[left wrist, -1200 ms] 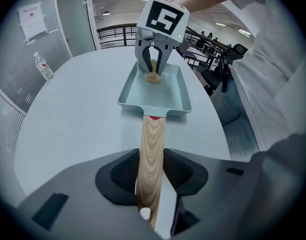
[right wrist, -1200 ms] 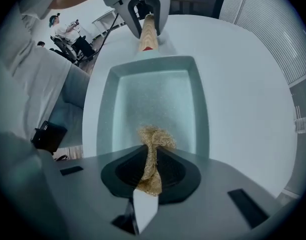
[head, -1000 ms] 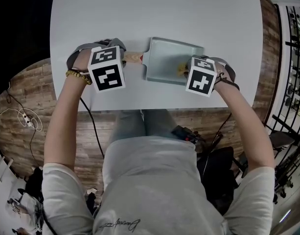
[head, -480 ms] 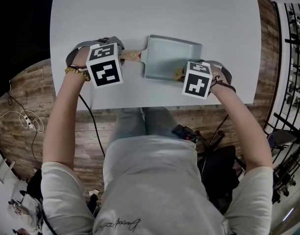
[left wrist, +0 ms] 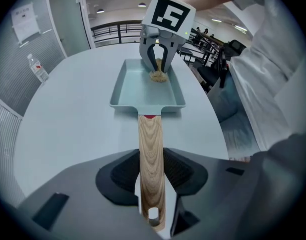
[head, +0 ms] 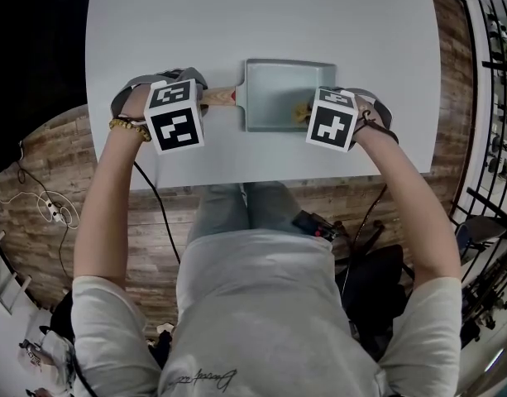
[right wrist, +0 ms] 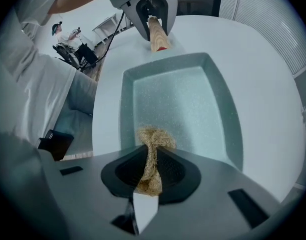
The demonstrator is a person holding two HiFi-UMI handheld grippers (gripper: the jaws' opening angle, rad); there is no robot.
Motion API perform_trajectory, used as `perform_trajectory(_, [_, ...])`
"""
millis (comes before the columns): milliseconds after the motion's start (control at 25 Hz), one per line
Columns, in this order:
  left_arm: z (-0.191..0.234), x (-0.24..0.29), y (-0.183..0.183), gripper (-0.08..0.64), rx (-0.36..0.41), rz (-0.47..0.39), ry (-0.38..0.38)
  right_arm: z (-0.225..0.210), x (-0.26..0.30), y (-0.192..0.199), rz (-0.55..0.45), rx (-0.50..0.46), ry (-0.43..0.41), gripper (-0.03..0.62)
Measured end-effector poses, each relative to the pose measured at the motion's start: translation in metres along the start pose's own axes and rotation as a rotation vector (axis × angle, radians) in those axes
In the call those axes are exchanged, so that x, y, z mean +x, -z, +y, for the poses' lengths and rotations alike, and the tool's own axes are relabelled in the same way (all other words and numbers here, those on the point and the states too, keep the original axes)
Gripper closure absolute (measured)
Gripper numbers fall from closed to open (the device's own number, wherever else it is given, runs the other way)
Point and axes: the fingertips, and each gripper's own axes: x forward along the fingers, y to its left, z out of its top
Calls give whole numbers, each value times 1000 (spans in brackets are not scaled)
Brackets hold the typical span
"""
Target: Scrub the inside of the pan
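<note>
Left gripper (left wrist: 152,179) pinches the pan's wooden handle (left wrist: 150,139) between its pads. Right gripper (right wrist: 149,174) is clamped on a tan fibrous scrubber (right wrist: 153,140), whose tuft sits inside the pale green rectangular pan (head: 274,85) at the end opposite the handle. That pan lies flat on the white table (head: 261,15), near the person's edge.

No wording can be read: the script (head: 199,377) on the shirt (head: 253,304) and the wall sheet (left wrist: 25,21) are too blurred.
</note>
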Motion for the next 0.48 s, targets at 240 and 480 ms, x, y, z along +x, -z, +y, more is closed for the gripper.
perform_trajectory(240, [0, 0, -1, 408, 2, -2, -14, -10, -2, -1, -27, 26, 41, 523])
perform_trajectory(480, [0, 2, 2, 407, -12, 1, -14, -12, -1, -5, -40, 61, 44, 522])
